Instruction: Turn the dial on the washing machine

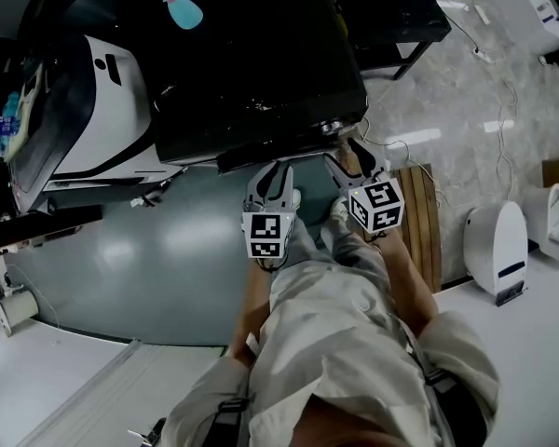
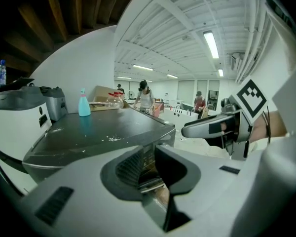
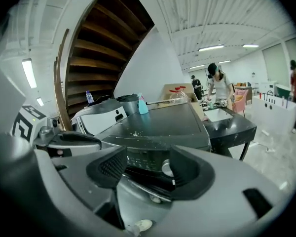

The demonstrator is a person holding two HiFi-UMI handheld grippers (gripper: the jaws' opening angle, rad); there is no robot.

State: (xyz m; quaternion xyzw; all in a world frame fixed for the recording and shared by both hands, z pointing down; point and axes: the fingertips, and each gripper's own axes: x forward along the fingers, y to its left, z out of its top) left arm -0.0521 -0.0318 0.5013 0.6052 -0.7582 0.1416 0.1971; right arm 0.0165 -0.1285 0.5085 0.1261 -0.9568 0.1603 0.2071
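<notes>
Misalignment is the danger: left gripper (image 2: 149,168) and right gripper (image 3: 147,169) stand narrowly open, empty, and the dial (image 3: 166,168) on the washing machine (image 3: 158,125) front lies beyond the right jaw, so closing may miss it.

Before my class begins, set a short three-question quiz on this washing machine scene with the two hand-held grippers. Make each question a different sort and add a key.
1. True or false: the turquoise bottle stands on the washing machine's dark top.
2. In the head view, which is nearer the dial?
A. the left gripper
B. the right gripper
C. both equally near
3. Fill in: in the head view, the dial sits at the ___ end of the machine's front edge.
Key: 1 true; 2 B; 3 right.
</notes>
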